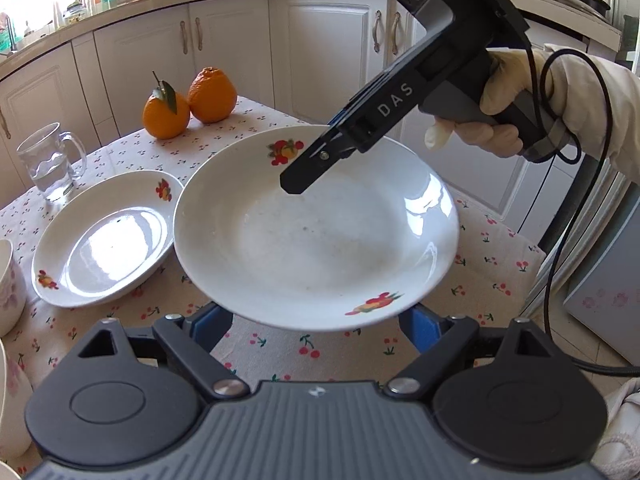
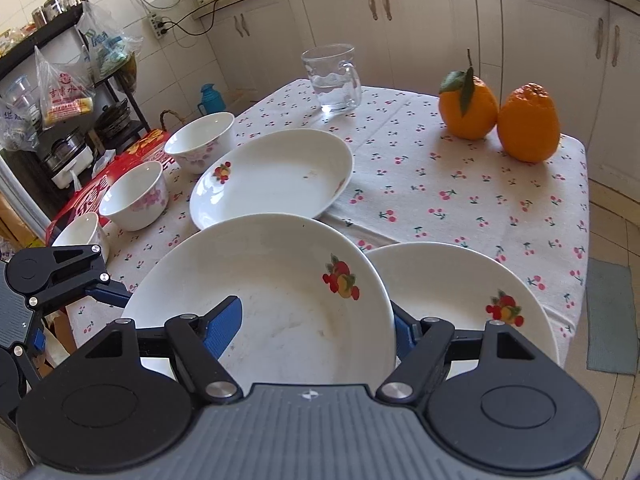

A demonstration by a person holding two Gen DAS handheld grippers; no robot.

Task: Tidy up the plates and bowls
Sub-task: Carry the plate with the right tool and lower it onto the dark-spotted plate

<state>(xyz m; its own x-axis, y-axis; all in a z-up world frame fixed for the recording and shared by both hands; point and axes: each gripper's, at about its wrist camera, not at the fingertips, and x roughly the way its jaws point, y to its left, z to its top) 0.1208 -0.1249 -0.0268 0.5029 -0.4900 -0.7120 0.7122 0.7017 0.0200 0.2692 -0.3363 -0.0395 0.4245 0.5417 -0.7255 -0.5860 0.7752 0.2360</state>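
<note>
My right claw clenched the rim of the raised plate, one blue finger lying on the inside of the dish and the other tucked under its edge. The plate hung tilted above the cherry-print tabletop and held nothing but faint smears and a few dark specks. My left claw stood released, its fingers spread wide beneath the near rim of that same plate, where I could not tell whether they touched it.

Two more fruit-patterned plates lay flat on the cloth. The far plate sat between the raised one and the glass mug, with only a small speck in it. The side plate, partly covered by the raised plate's edge, looked bare where it showed.

Three white bowls with pink flowers stood in a loose row along the tabletop's edge: the back bowl, the middle bowl and the front bowl, the front one partly hidden behind my left claw. The two fully seen were empty.

The glass mug was partly filled with clear water. Two oranges rested touching near the far corner, one with a leaf on its stem.
</note>
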